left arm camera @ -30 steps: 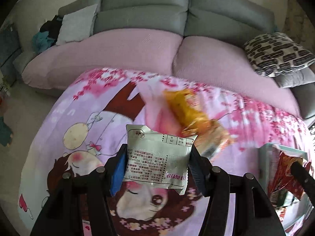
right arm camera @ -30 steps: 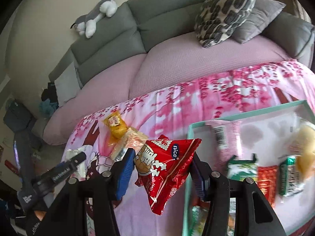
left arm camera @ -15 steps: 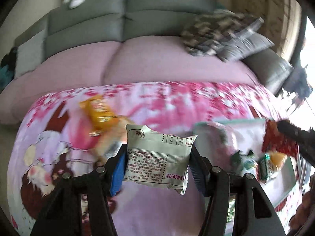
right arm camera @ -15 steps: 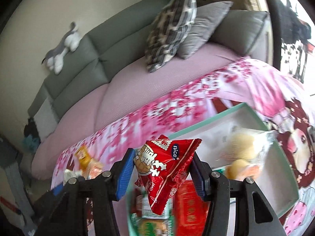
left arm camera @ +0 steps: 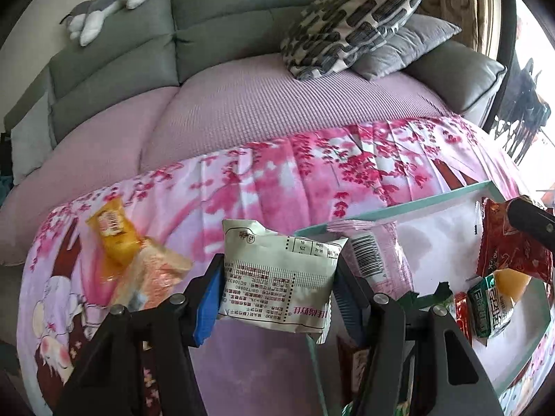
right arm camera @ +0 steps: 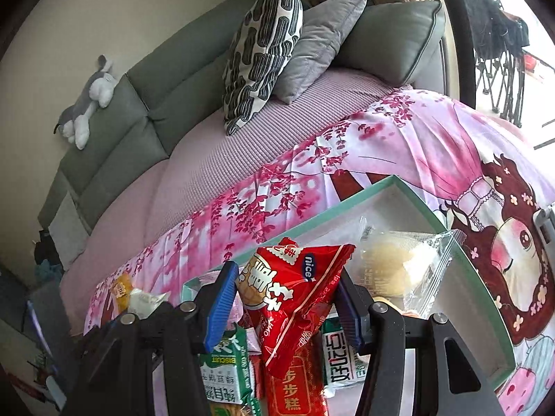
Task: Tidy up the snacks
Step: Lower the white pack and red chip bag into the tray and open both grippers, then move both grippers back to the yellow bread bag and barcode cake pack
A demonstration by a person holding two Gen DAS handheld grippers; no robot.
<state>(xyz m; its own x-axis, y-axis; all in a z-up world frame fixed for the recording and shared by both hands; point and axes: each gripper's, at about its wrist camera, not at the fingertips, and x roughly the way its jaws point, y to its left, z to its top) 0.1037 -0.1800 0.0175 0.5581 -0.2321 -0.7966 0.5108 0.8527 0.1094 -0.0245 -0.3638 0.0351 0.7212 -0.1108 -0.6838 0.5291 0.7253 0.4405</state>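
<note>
Carrying white packet (left arm camera: 277, 277) clamped in left gripper (left arm camera: 275, 289), red packet (right arm camera: 295, 291) clamped in right gripper (right arm camera: 286, 298), both over teal box (right arm camera: 409, 190); best lowering before letting go, avoiding packets inside.

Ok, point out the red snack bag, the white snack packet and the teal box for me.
red snack bag (right arm camera: 295, 298), right wrist view, middle of its printed front.
white snack packet (left arm camera: 277, 277), left wrist view, centre of its printed back.
teal box (right arm camera: 364, 194), right wrist view, on its far rim.
</note>
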